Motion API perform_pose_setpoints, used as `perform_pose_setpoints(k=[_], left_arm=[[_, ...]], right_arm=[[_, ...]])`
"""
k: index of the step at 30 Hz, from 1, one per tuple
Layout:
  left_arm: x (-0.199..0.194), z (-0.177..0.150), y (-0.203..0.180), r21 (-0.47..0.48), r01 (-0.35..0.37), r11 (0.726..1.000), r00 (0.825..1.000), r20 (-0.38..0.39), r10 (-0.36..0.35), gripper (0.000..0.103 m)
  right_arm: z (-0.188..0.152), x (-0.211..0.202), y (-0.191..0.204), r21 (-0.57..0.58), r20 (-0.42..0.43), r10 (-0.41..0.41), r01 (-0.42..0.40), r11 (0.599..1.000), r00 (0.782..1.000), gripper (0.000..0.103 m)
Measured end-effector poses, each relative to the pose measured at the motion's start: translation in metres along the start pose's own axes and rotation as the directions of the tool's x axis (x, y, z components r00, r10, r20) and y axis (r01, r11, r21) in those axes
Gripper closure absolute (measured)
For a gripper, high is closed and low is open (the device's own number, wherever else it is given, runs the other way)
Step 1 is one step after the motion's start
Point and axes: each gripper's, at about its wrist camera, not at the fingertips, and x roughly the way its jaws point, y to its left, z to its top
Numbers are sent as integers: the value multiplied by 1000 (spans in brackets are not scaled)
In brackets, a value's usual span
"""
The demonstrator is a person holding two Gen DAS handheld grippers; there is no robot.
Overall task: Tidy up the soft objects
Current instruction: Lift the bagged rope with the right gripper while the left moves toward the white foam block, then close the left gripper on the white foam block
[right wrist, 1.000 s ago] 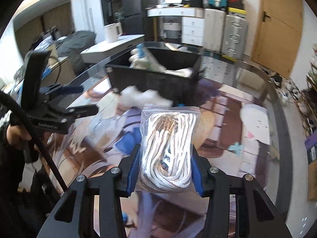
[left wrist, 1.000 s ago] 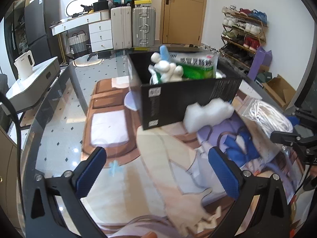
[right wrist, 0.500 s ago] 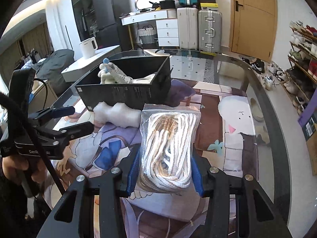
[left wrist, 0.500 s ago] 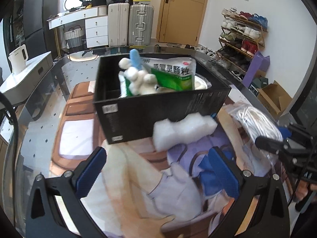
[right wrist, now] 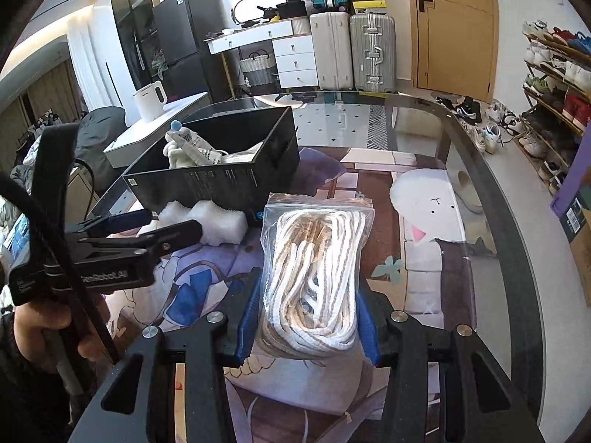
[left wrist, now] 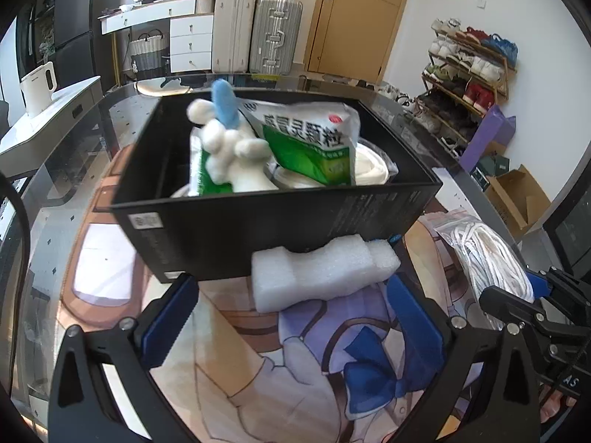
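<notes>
The right gripper (right wrist: 306, 317) clamps a bagged rope (right wrist: 314, 269) (its lower end hidden behind the fingers) over the table (right wrist: 480, 192); the left gripper (left wrist: 291, 317) gapes toward a foam block (left wrist: 317, 273) beside the box (left wrist: 258, 229).
</notes>
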Motion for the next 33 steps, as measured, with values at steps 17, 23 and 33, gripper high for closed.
perform_pose_setpoints(k=[17, 23, 33], left_arm=[[6, 0, 0, -36, 70, 997, 997, -16, -71, 38], [0, -6, 9, -48, 87, 995, 996, -21, -88, 51], [-8, 3, 2, -53, 74, 996, 997, -8, -75, 34]], right_arm=[[-3, 5, 4, -13, -17, 8, -9, 1000, 1000, 57], [-4, 6, 8, -26, -20, 9, -9, 1000, 1000, 57], [-5, 3, 8, -31, -16, 14, -15, 999, 1000, 57]])
